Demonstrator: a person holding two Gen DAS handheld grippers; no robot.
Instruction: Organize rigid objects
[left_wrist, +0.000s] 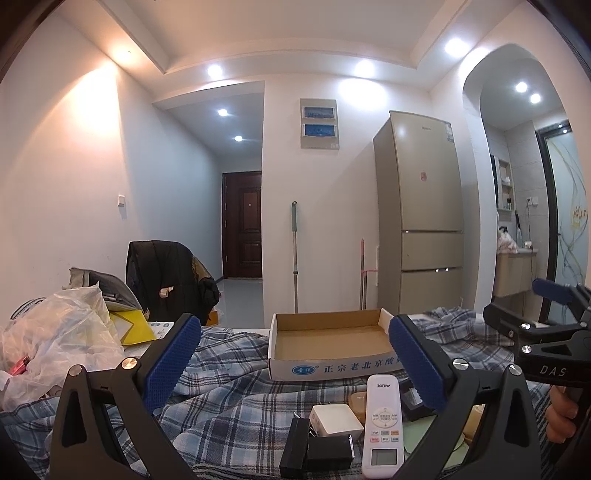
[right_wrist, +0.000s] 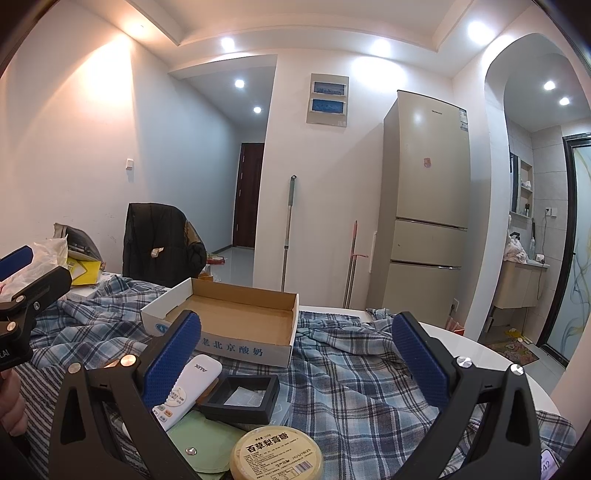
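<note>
An empty cardboard tray (left_wrist: 328, 338) (right_wrist: 236, 314) sits on the plaid cloth. In front of it lie a white remote (left_wrist: 382, 424) (right_wrist: 190, 387), a white charger block (left_wrist: 336, 421), black boxes (left_wrist: 317, 450), a black square frame box (right_wrist: 240, 393), a green pouch (right_wrist: 207, 439) and a round yellow tin (right_wrist: 277, 454). My left gripper (left_wrist: 295, 362) is open and empty above the small items. My right gripper (right_wrist: 295, 354) is open and empty above the frame box; it also shows at the right of the left wrist view (left_wrist: 546, 332).
A plaid cloth (right_wrist: 351, 380) covers the white table (right_wrist: 480, 354). Plastic bags (left_wrist: 55, 339) and a yellow box (left_wrist: 133, 326) pile up at the left. A chair with a black jacket (left_wrist: 166, 280) stands behind. A fridge (left_wrist: 421, 221) and mops (left_wrist: 294, 258) stand by the far wall.
</note>
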